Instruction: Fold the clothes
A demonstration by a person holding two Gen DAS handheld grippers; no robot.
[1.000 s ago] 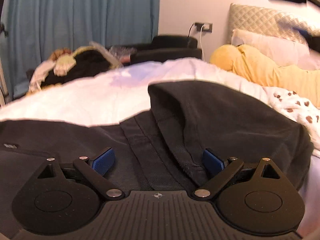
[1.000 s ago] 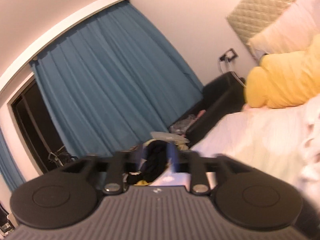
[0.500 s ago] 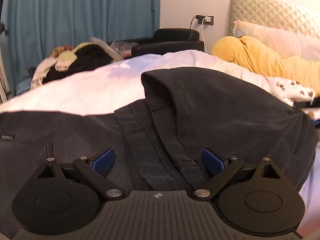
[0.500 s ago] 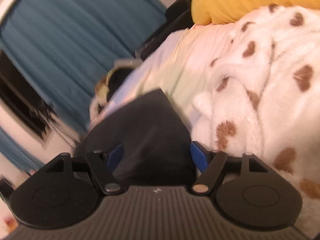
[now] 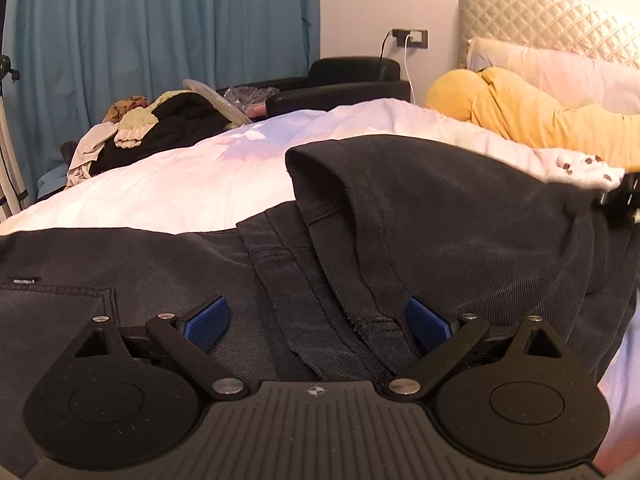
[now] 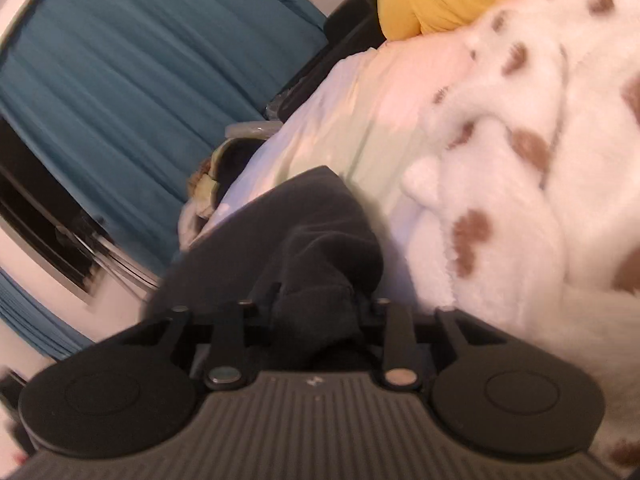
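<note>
Dark grey trousers [image 5: 440,216] lie on the white bed [image 5: 192,176], one part folded over the other. My left gripper [image 5: 316,322] is open and rests low on the cloth, blue pads [image 5: 206,322] wide apart on either side of the fold's seam. My right gripper [image 6: 314,304] is shut on a bunched edge of the trousers [image 6: 316,256] at their right side, next to the spotted blanket. The right gripper also shows at the right edge of the left wrist view [image 5: 622,196].
A white fluffy blanket with brown spots [image 6: 520,160] lies right of the trousers. A yellow pillow [image 5: 520,120] and white pillow lie by the quilted headboard. A heap of clothes [image 5: 160,128] sits at the bed's far left, with a black armchair [image 5: 352,80] and blue curtain behind.
My right gripper came down from pointing at the curtain to the trousers' right edge and closed on the cloth. The left gripper stayed open on the trousers.
</note>
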